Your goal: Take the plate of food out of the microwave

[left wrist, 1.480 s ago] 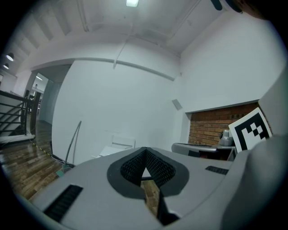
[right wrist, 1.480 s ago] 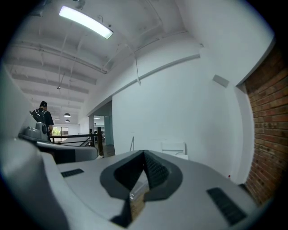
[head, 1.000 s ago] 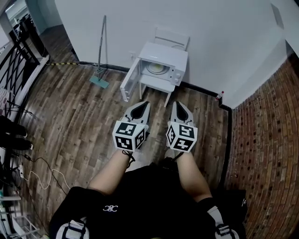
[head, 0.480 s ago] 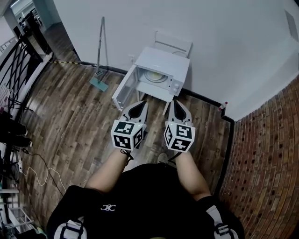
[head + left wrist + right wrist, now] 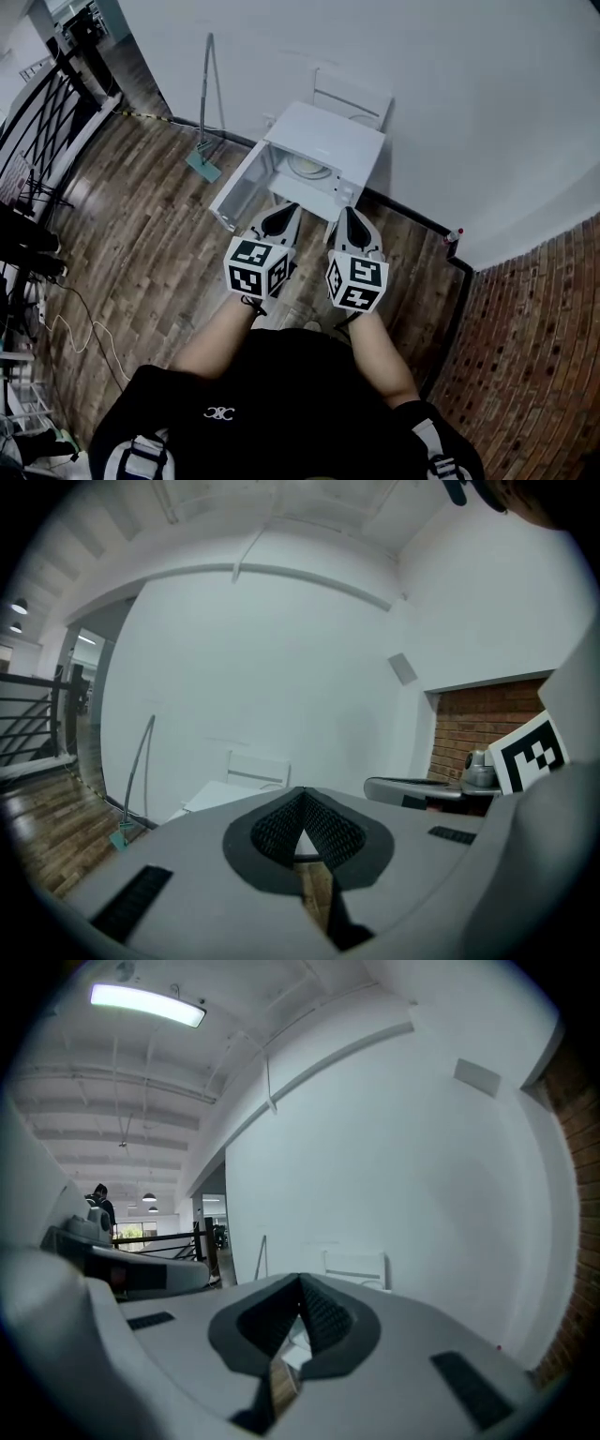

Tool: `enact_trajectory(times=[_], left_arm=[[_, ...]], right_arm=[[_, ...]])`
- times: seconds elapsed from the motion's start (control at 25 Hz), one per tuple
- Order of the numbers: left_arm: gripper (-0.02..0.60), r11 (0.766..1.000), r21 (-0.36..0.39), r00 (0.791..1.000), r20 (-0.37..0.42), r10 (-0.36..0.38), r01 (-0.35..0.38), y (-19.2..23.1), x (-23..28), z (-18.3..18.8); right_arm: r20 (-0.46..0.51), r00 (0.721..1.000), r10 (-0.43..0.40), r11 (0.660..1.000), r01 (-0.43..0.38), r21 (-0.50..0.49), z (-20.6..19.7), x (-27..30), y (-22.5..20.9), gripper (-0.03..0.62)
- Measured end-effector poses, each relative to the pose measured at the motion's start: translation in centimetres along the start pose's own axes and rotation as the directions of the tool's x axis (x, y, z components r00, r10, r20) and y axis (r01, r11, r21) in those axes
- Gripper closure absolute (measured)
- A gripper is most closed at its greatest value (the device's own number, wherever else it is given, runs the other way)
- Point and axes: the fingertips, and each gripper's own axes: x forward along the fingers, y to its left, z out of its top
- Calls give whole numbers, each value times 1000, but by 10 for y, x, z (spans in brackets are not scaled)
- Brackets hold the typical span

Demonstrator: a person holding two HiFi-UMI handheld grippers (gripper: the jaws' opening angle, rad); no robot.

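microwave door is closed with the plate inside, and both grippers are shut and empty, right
Not quite: the microwave door stands open, as the head view shows. The plate is inside, and the left gripper and right gripper are both shut and empty.

What lies on the plate (image 5: 308,168) is too small to tell.
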Motion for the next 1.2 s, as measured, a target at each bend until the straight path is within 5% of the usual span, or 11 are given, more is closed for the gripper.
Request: enact_trajectory(times=[0.6,1.2], left_arm=[[581,997,-20,997,-40,67,-68,7,72,-6],[581,988,-108,992,-74,106,-113,105,154,-15]], right_arm=[[-64,996,55,998,-54,12,-18,54,-53,580],[-139,983,124,989,-133,-59,-7,176,-52,580]])
